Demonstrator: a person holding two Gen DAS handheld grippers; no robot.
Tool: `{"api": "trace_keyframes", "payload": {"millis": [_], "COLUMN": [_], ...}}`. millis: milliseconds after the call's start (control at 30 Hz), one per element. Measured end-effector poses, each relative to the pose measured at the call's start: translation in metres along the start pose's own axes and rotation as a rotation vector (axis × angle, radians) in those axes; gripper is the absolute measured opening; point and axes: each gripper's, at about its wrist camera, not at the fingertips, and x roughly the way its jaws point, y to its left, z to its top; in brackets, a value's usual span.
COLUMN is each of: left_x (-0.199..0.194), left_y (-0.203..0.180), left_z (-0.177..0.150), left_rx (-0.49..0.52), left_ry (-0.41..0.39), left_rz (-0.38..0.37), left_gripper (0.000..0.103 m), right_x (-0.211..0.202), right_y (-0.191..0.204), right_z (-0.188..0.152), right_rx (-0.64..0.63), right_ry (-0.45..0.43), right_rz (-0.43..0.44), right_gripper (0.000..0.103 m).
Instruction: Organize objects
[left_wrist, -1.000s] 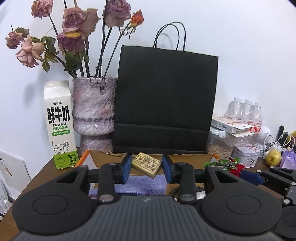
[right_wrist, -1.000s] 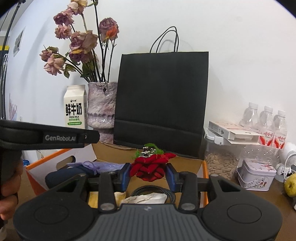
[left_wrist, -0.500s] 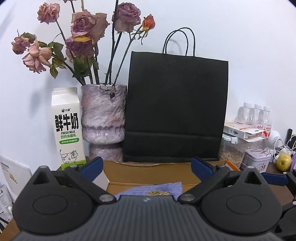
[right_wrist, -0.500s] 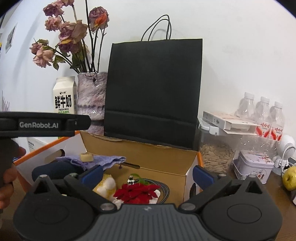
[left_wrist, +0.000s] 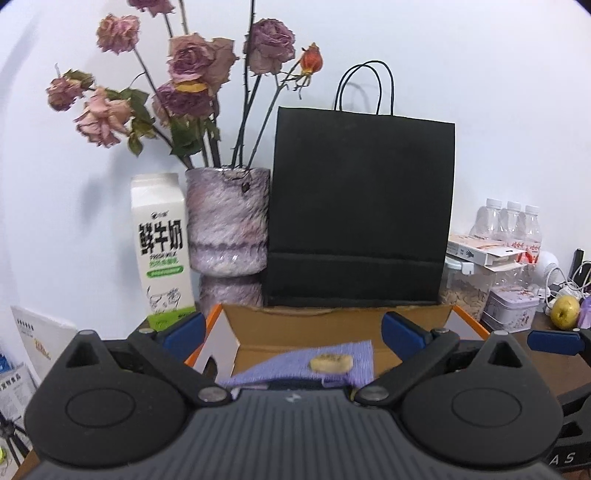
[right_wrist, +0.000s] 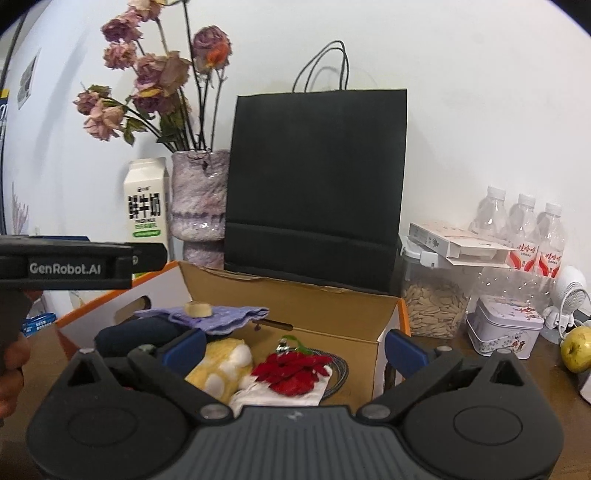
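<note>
Left wrist view: left tool (left_wrist: 293, 330) stood wide open, nothing between its blue pads; jaws had just been opening. The small tan oblong block (left_wrist: 331, 363), pinched a second earlier, lay on the woven purple cloth (left_wrist: 325, 365) inside the open cardboard box (left_wrist: 332, 325). Behind the box at the table's back edge: matte black paper bag (left_wrist: 360, 206), fuzzy mauve vase (left_wrist: 227, 225) with dried roses, glossy milk carton (left_wrist: 162, 251).

Right wrist view: right tool (right_wrist: 295, 350) also spread fully, empty; jaws had just been opening. The red ruffled fabric flower (right_wrist: 291, 373), gripped a second earlier, lay in the box (right_wrist: 295, 302) on a white cloth (right_wrist: 277, 395), beside a yellow fluffy item (right_wrist: 221, 365) and a braided metal hose (right_wrist: 338, 365). Round metal tin (right_wrist: 504, 326) and yellow-green apple (right_wrist: 576, 349) sat toward the table's right edge. Left tool's black body (right_wrist: 74, 258) showed at left, held by a hand (right_wrist: 11, 373).
</note>
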Motion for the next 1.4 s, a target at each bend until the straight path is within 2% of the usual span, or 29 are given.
{"api": "trace_keyframes", "payload": {"millis": [633, 1067, 1400], "left_x": [-0.114, -0.198, -0.241], "left_y": [0.010, 0.014, 0.013], "left_z": [-0.052, -0.063, -0.071], "left_rx": [0.011, 0.004, 0.012], "left_ry": [0.076, 0.089, 0.114], "left_rz": [-0.041, -0.034, -0.016], "left_gripper": [0.103, 0.103, 0.103], "right_x": [-0.111, -0.187, -0.218], "right_y": [0.024, 0.040, 0.050], "right_z": [-0.038, -0.052, -0.062], "right_rx": [0.008, 0.031, 0.051], "right_ry": [0.024, 0.021, 0.025], "right_rz": [0.026, 0.021, 0.031], "right_gripper": [0.103, 0.103, 0.103]}}
